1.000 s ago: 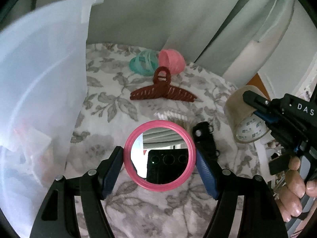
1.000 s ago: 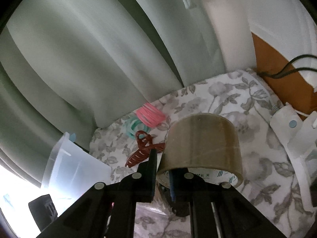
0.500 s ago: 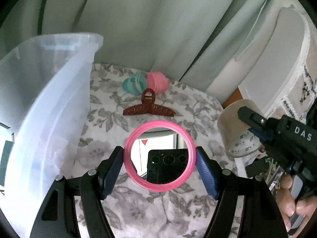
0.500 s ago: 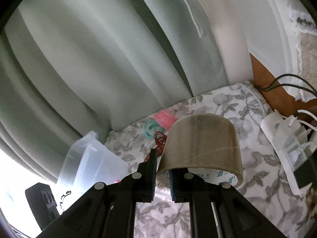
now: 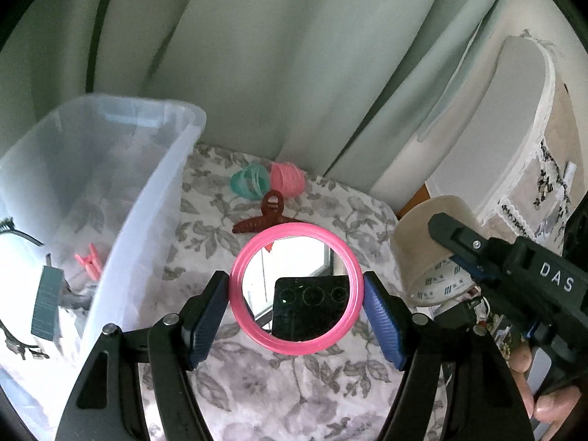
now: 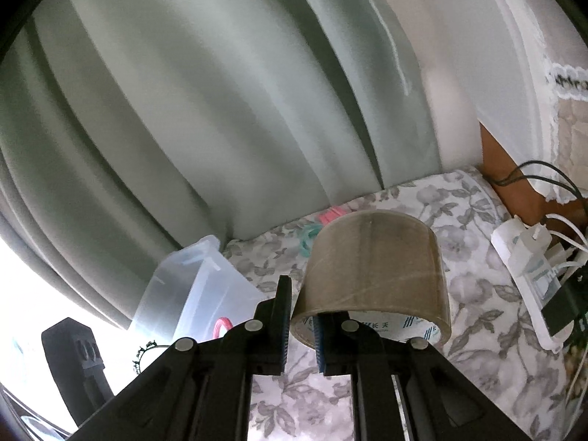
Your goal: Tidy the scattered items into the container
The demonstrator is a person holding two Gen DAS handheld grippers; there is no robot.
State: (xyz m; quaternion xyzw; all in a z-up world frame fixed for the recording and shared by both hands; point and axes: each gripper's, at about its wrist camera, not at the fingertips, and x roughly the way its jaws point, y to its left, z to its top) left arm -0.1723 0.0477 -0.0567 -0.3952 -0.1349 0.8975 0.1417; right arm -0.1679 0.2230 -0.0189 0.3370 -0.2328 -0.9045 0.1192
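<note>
Pink-rimmed mirror (image 5: 297,288) clamped in my left gripper (image 5: 296,316), tape roll (image 6: 373,275) pinched in my right gripper (image 6: 301,321); I'd clear the left-hand clear bin (image 5: 154,198) wall before letting go.

Container (image 5: 147,198) stands at the left on the desk (image 5: 279,386). Behind the mirror (image 5: 297,286) lies the hair clip (image 5: 264,217); 2 hair-tie bundles (image 5: 268,182) lie behind it. Tape roll (image 5: 426,253) sits right of the mirror.
</note>
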